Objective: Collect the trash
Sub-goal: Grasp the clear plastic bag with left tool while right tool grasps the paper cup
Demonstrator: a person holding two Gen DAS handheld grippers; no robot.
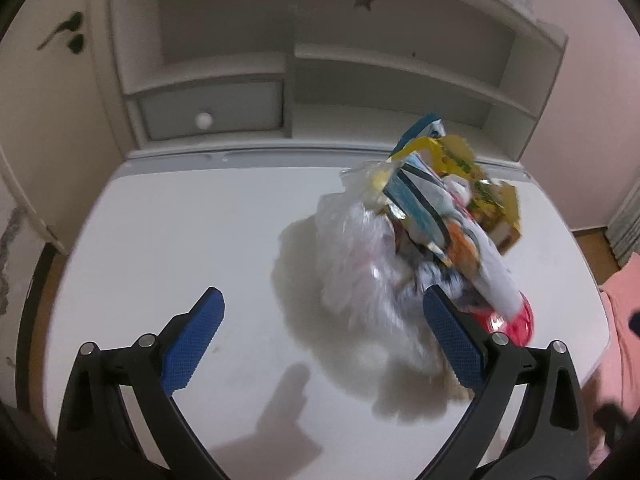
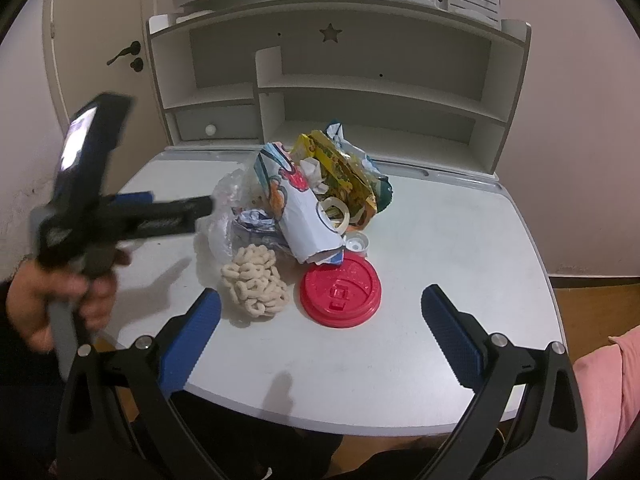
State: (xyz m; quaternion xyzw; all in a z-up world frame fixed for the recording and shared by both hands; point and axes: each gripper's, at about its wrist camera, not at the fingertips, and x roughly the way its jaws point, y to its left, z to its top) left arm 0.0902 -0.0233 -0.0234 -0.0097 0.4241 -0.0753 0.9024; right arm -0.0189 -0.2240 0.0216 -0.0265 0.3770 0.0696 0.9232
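The right gripper (image 2: 320,312) is wide open and holds nothing; it hangs over the near edge of the desk (image 2: 460,248). The left gripper (image 1: 320,320) is also wide open and empty, at the left side of the trash.

All the trash lies in one pile near the middle of the desk. Nearest is the red lid (image 2: 340,290), flat on the desk. It looks stiff and light, but it is low and smooth, so I think the fingers must catch its rim. Just left of it is a foam net (image 2: 256,286), soft and very light; it should squeeze easily and any place is good for a grip. Behind the lid is a small white cap (image 2: 356,244), hard and easy to push away. Then comes a crumpled paper wrapper (image 2: 300,208) and a thin plastic bag (image 1: 352,240) on the left; both are limp and slippery, best taken at a fold. Farthest is the yellow packet (image 2: 340,172), crinkly and light. Behind the pile stands the shelf (image 2: 360,80).
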